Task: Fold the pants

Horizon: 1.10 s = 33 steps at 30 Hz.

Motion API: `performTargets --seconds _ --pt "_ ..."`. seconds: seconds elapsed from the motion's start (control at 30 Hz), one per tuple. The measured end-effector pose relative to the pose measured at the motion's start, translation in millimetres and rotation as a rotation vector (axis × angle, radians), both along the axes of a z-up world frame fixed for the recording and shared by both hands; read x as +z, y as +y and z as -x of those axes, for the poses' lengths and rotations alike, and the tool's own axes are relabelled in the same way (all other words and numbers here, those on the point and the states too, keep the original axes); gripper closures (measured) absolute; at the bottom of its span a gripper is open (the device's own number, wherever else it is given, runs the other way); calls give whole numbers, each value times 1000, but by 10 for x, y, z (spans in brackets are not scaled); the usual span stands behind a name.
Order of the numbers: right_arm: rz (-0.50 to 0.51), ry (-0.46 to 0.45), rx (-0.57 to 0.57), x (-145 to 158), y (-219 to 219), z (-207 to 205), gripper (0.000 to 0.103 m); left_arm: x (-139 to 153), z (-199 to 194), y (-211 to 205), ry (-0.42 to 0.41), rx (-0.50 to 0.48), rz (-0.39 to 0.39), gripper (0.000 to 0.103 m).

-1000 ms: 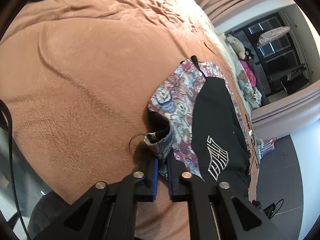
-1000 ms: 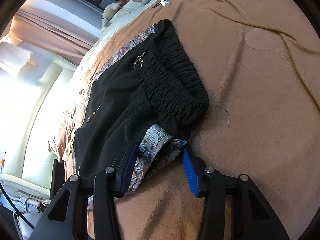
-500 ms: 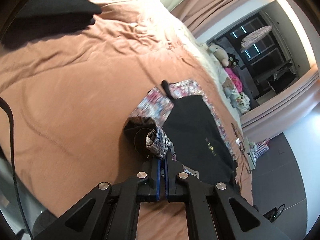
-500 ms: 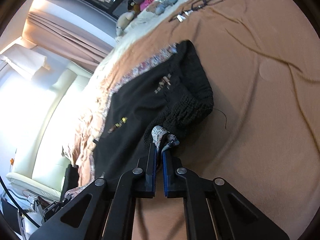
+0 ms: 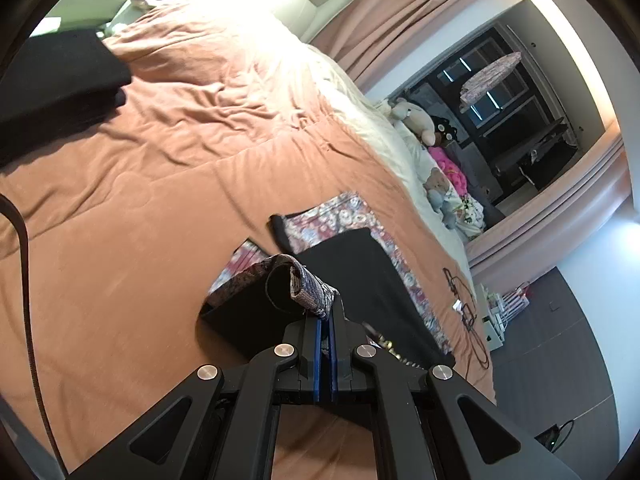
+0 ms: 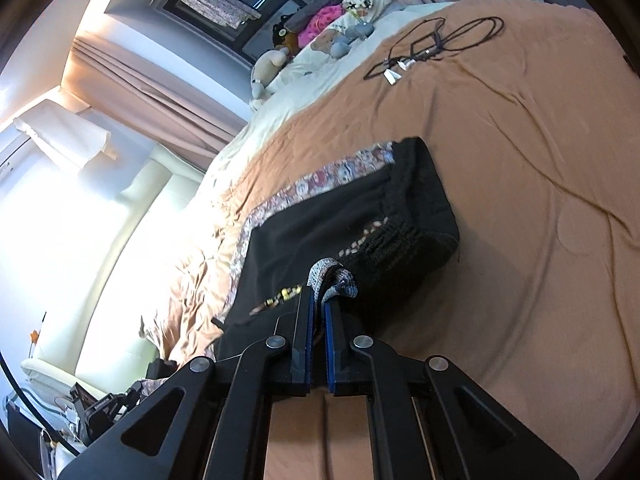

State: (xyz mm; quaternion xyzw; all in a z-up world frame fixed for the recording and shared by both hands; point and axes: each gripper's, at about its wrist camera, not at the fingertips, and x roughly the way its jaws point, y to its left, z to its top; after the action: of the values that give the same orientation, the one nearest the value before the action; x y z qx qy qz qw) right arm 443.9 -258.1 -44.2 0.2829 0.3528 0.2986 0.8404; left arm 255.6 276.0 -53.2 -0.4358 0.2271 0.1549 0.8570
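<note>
The pants (image 5: 352,264) are black with a floral patterned lining and lie on the brown bedspread (image 5: 160,184). My left gripper (image 5: 326,312) is shut on a bunched patterned edge of the pants and holds it up off the bed. In the right wrist view the pants (image 6: 344,216) stretch away, with the black elastic waistband at the right. My right gripper (image 6: 318,304) is shut on a patterned fold near that waistband, lifted above the bedspread (image 6: 520,200).
A folded black garment (image 5: 56,80) lies at the far left of the bed. A tangle of black cable (image 6: 432,44) rests on the bedspread. Stuffed toys (image 5: 416,116) and cream bedding sit by the window. Pink curtains (image 6: 160,96) hang behind.
The right jaws closed on the patterned fold. Both grippers have risen, lifting the pants' near edge off the bed; the left one rose more and shifted sideways.
</note>
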Motion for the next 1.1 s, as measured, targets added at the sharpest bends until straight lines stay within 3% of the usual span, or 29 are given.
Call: performTargets --seconds 0.53,1.1 --pt "6 -23 -22 262 275 -539 101 148 -846 272 0 -20 -23 100" --pt "29 27 -117 270 641 -1239 101 10 -2202 576 58 -104 -50 101"
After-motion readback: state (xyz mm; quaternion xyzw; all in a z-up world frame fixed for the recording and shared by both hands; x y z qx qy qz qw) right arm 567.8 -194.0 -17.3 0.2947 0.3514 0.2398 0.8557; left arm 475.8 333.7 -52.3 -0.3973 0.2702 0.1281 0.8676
